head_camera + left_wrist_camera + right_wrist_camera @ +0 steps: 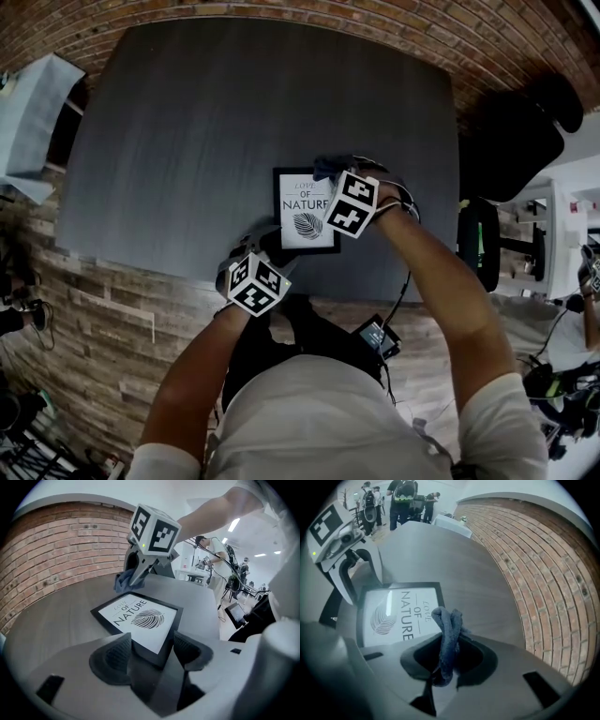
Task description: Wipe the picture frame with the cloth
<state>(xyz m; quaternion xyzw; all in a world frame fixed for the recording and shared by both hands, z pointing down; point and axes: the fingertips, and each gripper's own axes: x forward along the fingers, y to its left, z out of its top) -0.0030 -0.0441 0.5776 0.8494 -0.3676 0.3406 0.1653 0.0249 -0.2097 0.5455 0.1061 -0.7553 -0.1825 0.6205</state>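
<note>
Head view: your picture frame [298,223] lies flat at the centre of the bench [234,122], with both your tools over it.

Left gripper view: your left gripper [152,646] has its fingers clamped on the frame's near corner.

Right gripper view: your right gripper [449,656] has its fingers pinched on the blue cloth [446,630], low centre, beside the frame's right edge.

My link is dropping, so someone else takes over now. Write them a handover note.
Left gripper: jaws shut on the frame's near corner, steadying it flat on the table.
Right gripper: jaws shut on the cloth, cloth at the frame's far corner.
Done: both grips. How much is wiped cannot be told.
To do: wipe across the frame, then release.
</note>
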